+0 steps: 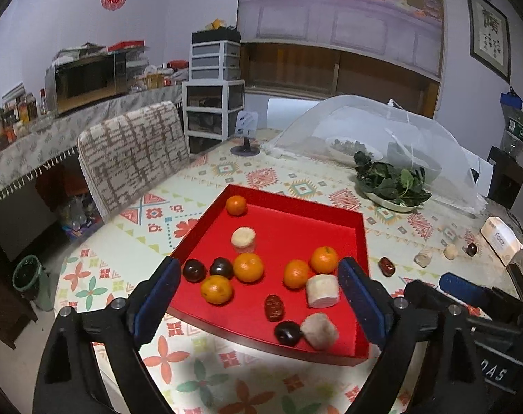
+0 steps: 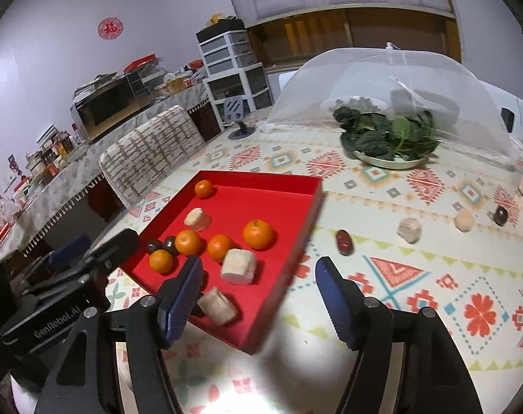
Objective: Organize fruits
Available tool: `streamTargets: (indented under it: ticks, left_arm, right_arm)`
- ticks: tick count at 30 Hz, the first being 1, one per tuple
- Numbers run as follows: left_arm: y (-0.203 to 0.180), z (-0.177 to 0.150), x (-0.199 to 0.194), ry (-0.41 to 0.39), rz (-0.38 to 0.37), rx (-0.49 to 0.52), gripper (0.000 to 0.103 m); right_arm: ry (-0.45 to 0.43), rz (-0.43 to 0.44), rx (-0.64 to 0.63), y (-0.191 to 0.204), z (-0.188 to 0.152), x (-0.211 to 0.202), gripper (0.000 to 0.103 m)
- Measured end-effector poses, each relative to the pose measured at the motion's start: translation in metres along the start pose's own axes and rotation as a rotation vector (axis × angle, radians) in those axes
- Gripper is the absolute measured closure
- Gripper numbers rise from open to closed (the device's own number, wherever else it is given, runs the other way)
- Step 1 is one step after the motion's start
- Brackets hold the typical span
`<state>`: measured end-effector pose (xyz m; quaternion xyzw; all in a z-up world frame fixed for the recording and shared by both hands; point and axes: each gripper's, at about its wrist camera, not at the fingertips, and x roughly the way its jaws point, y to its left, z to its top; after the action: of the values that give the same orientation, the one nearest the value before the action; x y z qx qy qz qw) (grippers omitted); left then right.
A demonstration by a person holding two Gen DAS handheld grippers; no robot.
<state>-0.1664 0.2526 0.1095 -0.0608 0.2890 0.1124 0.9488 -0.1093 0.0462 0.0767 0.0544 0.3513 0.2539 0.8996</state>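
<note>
Left wrist view: left gripper (image 1: 258, 289) was seen with jaws spread wide above the red tray (image 1: 330, 222), nothing held between them. Five oranges (image 1: 248, 267), three dark plums (image 1: 194, 270), a red date (image 1: 274, 307) and three pale cut pieces (image 1: 322, 291) were noted inside the tray, mostly toward its near edge. One date (image 1: 387, 266), two pale pieces and a dark fruit were recorded on the tablecloth (image 1: 199, 365) beyond the tray's right edge.

Right wrist view: right gripper (image 2: 258, 289) was seen partly open and empty, over the tray's (image 2: 234, 196) near right corner. The loose date (image 2: 344, 242) lay just beyond its right edge.
</note>
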Motion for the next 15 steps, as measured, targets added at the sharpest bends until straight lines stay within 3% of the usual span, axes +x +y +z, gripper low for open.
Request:
streamTargets:
  ticks: [8, 11, 15]
  left_arm:
    - [-0.026, 0.002, -0.028, -0.095, 0.05, 0.005, 0.01]
    - [-0.028, 0.004, -0.054, -0.216, 0.119, -0.027, 0.0]
    - [-0.021, 0.0, -0.091, -0.384, 0.243, -0.108, 0.0]
  right_arm:
    - [-0.048, -0.018, 0.013, -0.025, -0.013, -0.026, 0.027]
    - [-0.062, -0.021, 0.008, -0.03, -0.016, -0.033, 0.027]
    - [-0.081, -0.014, -0.008, -0.033, -0.019, -0.042, 0.026]
